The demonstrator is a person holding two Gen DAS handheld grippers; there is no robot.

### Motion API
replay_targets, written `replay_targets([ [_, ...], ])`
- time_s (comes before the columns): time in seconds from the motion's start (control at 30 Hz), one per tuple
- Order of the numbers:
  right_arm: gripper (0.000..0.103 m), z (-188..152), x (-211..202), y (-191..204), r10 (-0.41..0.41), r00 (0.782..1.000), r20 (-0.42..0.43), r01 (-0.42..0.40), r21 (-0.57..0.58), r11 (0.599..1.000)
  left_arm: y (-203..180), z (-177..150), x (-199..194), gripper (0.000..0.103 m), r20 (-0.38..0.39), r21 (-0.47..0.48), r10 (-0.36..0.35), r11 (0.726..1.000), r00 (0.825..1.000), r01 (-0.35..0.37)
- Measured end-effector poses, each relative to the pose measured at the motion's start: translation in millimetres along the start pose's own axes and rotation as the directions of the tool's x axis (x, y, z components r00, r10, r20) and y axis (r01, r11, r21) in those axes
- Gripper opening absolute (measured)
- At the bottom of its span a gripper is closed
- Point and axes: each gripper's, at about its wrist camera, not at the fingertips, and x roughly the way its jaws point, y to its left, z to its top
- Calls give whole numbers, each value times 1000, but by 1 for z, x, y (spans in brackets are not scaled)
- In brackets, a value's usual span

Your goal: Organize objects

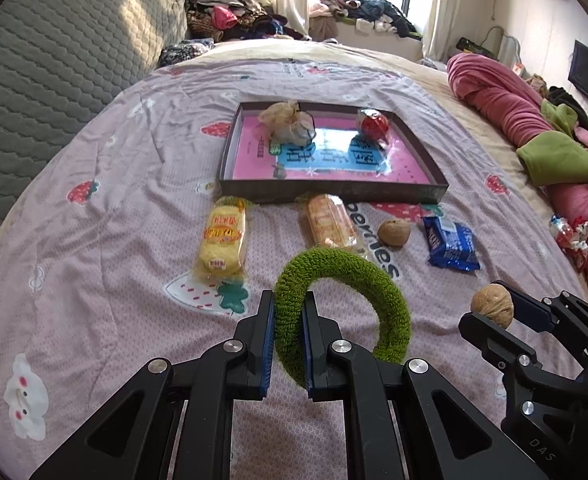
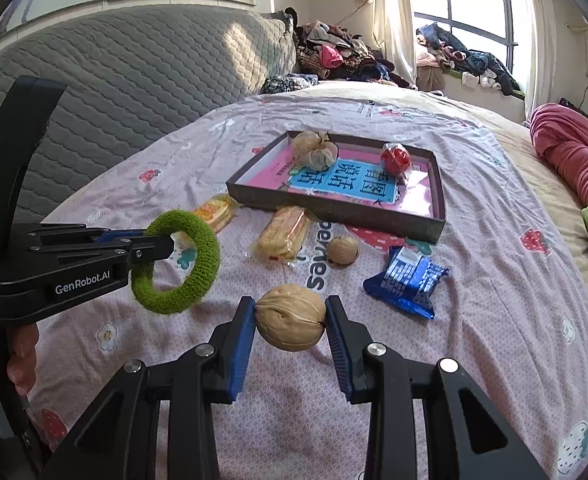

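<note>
My left gripper [image 1: 290, 312] is shut on a green knitted ring [image 1: 357, 276], held above the bedspread; the ring [image 2: 198, 256] and that gripper [image 2: 162, 240] also show at the left of the right wrist view. My right gripper [image 2: 290, 316] is shut on a walnut [image 2: 292, 318], lifted off the cover; the same walnut [image 1: 493, 305] shows at the right of the left wrist view. Ahead lies a shallow dark box [image 1: 333, 194] with a pink and blue bottom, holding a beige pouch [image 1: 282, 120] and a red wrapped ball [image 1: 373, 124].
In front of the box lie a yellow snack pack [image 1: 224, 240], an orange snack pack [image 1: 329, 222], a second walnut [image 1: 393, 232] and a blue wrapper [image 1: 451, 244]. A pink and green garment [image 1: 533, 128] lies at the right. A grey quilted headboard [image 1: 54, 60] stands at the left.
</note>
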Motion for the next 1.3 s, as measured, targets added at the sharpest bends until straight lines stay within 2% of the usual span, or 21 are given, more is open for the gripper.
replay_targets([
  [0.5, 36, 35, -20, -8, -36, 996, 78, 36, 1, 999, 5, 26, -16, 12, 70, 5, -14, 1000, 997, 14],
  [1.3, 36, 93, -31, -15, -61, 984, 165, 65, -21, 998, 8, 62, -18, 12, 103, 11, -1, 1000, 995, 0],
])
